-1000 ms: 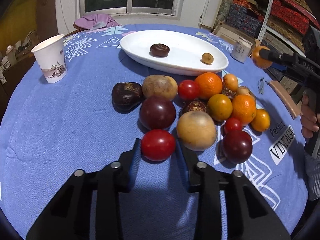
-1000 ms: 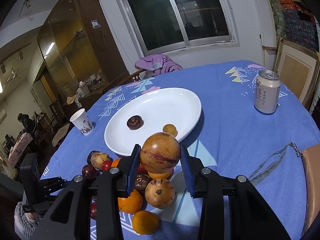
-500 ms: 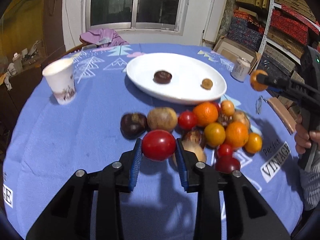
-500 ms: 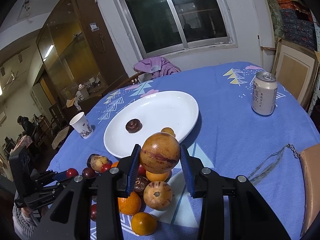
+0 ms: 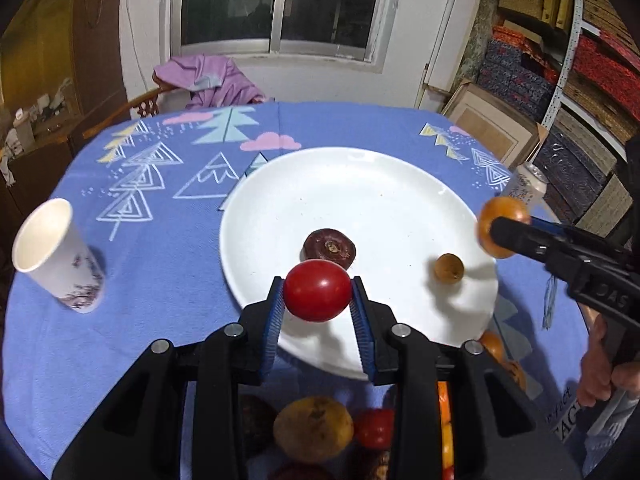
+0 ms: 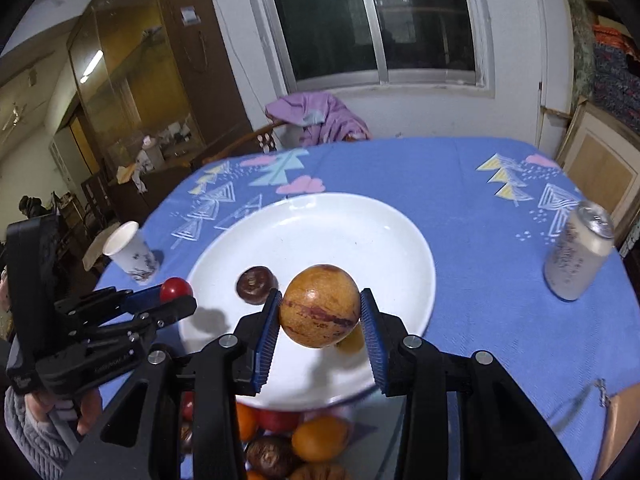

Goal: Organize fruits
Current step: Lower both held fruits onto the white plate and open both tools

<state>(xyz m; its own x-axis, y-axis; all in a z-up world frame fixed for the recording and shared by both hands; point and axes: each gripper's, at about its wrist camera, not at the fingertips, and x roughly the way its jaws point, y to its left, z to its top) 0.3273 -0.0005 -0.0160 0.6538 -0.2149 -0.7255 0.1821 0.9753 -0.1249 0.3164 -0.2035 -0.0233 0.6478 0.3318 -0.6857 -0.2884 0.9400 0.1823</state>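
Note:
My left gripper (image 5: 318, 300) is shut on a red tomato (image 5: 317, 290), held over the near rim of the white plate (image 5: 376, 200). On the plate lie a dark brown fruit (image 5: 329, 247) and a small tan fruit (image 5: 449, 267). My right gripper (image 6: 320, 320) is shut on a yellow-orange fruit with purple streaks (image 6: 319, 306), above the plate (image 6: 360, 232) near its front edge. That gripper also shows at the right of the left wrist view with its fruit (image 5: 500, 226). The left gripper and its tomato (image 6: 175, 289) appear at the left of the right wrist view.
A pile of fruits (image 5: 314, 428) lies on the blue cloth under the grippers, near the table's front. A paper cup (image 5: 56, 256) stands left of the plate, a drink can (image 6: 578, 258) to its right. A hand (image 5: 600, 372) holds the right gripper's handle.
Both grippers moved forward from the fruit pile toward the plate, each carrying its fruit. The left gripper lifted the tomato off the cloth; the pile now lies beneath them.

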